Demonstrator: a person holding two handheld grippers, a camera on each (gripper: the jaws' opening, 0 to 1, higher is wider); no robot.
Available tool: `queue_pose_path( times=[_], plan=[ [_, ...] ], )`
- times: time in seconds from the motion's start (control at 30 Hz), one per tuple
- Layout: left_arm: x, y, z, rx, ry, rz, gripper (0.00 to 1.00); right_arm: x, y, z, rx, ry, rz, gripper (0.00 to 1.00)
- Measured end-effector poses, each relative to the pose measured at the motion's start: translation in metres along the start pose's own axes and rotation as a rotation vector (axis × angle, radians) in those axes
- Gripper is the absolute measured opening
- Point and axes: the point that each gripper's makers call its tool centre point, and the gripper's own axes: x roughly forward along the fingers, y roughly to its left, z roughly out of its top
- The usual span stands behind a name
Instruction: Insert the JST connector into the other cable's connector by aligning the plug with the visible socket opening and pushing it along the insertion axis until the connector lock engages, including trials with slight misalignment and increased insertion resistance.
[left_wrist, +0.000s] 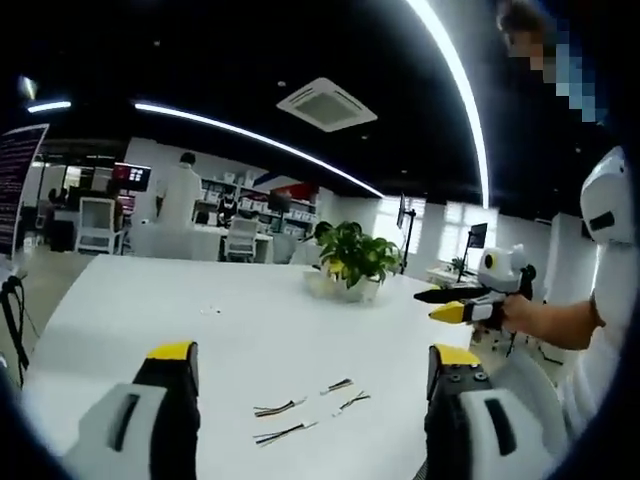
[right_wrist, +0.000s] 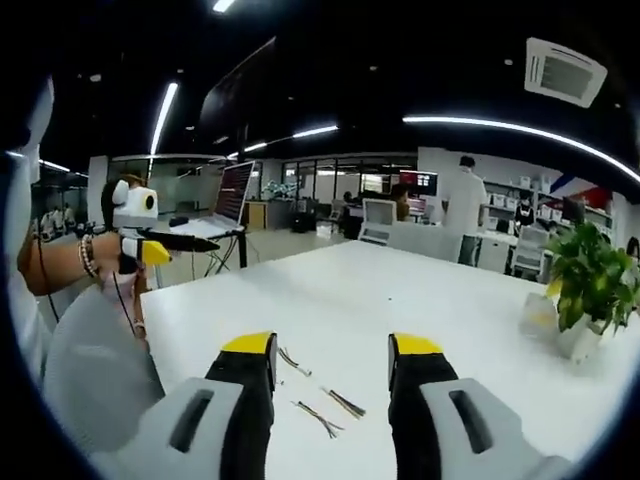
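Several short cables with small connectors lie loose on the white table (left_wrist: 150, 310). In the left gripper view, one pair (left_wrist: 281, 408) (left_wrist: 284, 433) lies side by side and another pair (left_wrist: 337, 385) (left_wrist: 354, 400) sits just to its right. My left gripper (left_wrist: 313, 353) hovers above them, open and holding nothing. In the right gripper view, my right gripper (right_wrist: 332, 345) is open over the cables (right_wrist: 293, 362) (right_wrist: 345, 402) (right_wrist: 318, 418). Each gripper shows in the other's view, held up in a hand beside the table: the right gripper (left_wrist: 442, 303) and the left gripper (right_wrist: 165, 247).
A potted plant (left_wrist: 352, 258) (right_wrist: 590, 280) stands on the table beyond the cables. A person's arm (left_wrist: 560, 325) and sleeve (right_wrist: 95, 365) are close by. A laptop on a stand (right_wrist: 225, 200), office chairs and a person in white (left_wrist: 180, 190) are further back.
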Motion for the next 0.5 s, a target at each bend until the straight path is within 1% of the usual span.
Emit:
queue_pose_path(
  times=[0.07, 0.1, 0.17, 0.2, 0.23, 0.3, 0.33, 0.37, 0.43, 0.5],
  plan=[
    [0.004, 0.005, 0.001, 0.000, 0.010, -0.008, 0.94, 0.005, -0.002, 0.001, -0.036, 0.011, 0.022, 0.41],
    [0.005, 0.011, -0.002, 0.017, 0.036, 0.009, 0.94, 0.007, -0.004, 0.001, -0.045, 0.016, 0.020, 0.41],
    [0.009, 0.022, -0.005, 0.080, 0.069, 0.031, 0.94, 0.012, -0.008, 0.001, -0.063, 0.023, 0.026, 0.39],
    [0.011, 0.023, -0.006, 0.091, 0.080, 0.021, 0.92, 0.013, -0.009, 0.000, -0.067, 0.028, 0.032, 0.37],
    [0.013, 0.022, -0.006, 0.100, 0.084, -0.006, 0.88, 0.015, -0.009, -0.001, -0.075, 0.035, 0.045, 0.36],
    [0.017, 0.024, -0.006, 0.106, 0.085, -0.027, 0.74, 0.020, -0.012, -0.002, -0.081, 0.038, 0.055, 0.34],
    [0.020, 0.025, -0.005, 0.102, 0.081, -0.038, 0.71, 0.022, -0.014, -0.002, -0.079, 0.039, 0.062, 0.35],
    [0.022, 0.027, -0.005, 0.099, 0.081, -0.044, 0.71, 0.025, -0.014, -0.003, -0.081, 0.042, 0.069, 0.35],
    [0.027, 0.030, -0.004, 0.092, 0.078, -0.052, 0.76, 0.032, -0.018, -0.007, -0.093, 0.063, 0.087, 0.34],
    [0.032, 0.035, -0.006, 0.097, 0.084, -0.053, 0.75, 0.037, -0.019, -0.008, -0.085, 0.063, 0.104, 0.32]
  ],
)
